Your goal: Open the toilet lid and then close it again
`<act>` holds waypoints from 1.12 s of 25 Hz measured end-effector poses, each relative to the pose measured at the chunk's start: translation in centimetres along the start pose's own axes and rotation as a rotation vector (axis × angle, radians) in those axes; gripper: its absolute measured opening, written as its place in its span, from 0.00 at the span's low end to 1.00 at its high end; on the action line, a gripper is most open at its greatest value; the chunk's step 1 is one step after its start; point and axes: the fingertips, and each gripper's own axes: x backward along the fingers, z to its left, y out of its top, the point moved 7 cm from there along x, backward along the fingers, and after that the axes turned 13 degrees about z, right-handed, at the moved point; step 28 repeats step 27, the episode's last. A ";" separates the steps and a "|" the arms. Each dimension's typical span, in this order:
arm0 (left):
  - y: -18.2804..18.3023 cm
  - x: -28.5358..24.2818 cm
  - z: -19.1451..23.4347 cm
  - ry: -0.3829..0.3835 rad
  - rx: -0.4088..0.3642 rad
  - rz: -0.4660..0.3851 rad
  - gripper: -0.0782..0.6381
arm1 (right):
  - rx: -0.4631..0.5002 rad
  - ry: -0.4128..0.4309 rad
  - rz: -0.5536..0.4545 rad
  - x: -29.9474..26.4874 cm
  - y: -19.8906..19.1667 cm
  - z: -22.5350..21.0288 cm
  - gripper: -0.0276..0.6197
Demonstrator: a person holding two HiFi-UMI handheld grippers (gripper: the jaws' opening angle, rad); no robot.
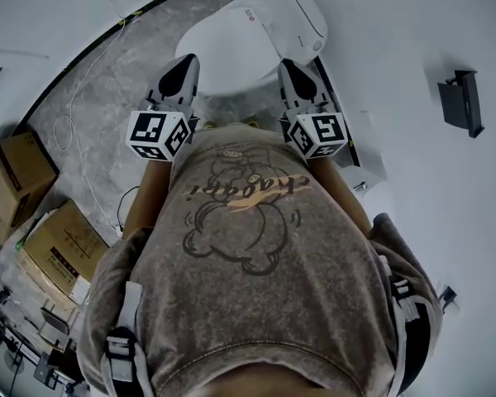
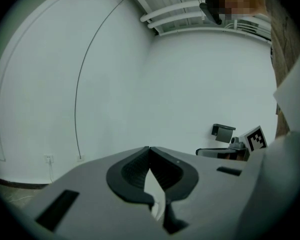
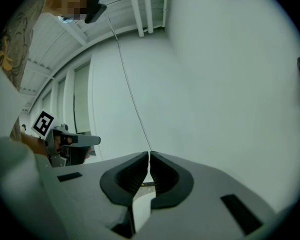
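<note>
The white toilet (image 1: 302, 15) stands ahead of me in the head view, and its lid (image 1: 231, 52) looks to be lying down flat. My left gripper (image 1: 184, 63) hovers over the lid's left side and my right gripper (image 1: 288, 66) over its right side, both held close to my chest and clear of the lid. In the left gripper view the left gripper (image 2: 149, 149) is shut, jaws meeting at the tips with nothing between them. The right gripper (image 3: 149, 155) is likewise shut and empty. Both gripper views face white wall, and the toilet is hidden in them.
Two cardboard boxes (image 1: 12, 176) (image 1: 62, 251) sit on the grey floor to the left, with a thin cable (image 1: 70, 139) trailing beside them. A dark fixture (image 1: 461, 99) hangs on the white wall to the right. A wall socket (image 2: 48, 159) shows low in the left gripper view.
</note>
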 end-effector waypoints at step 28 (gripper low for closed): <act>0.5 -0.7 0.6 0.012 0.014 0.004 0.12 | -0.033 -0.024 -0.025 -0.7 0.3 -1.0 0.09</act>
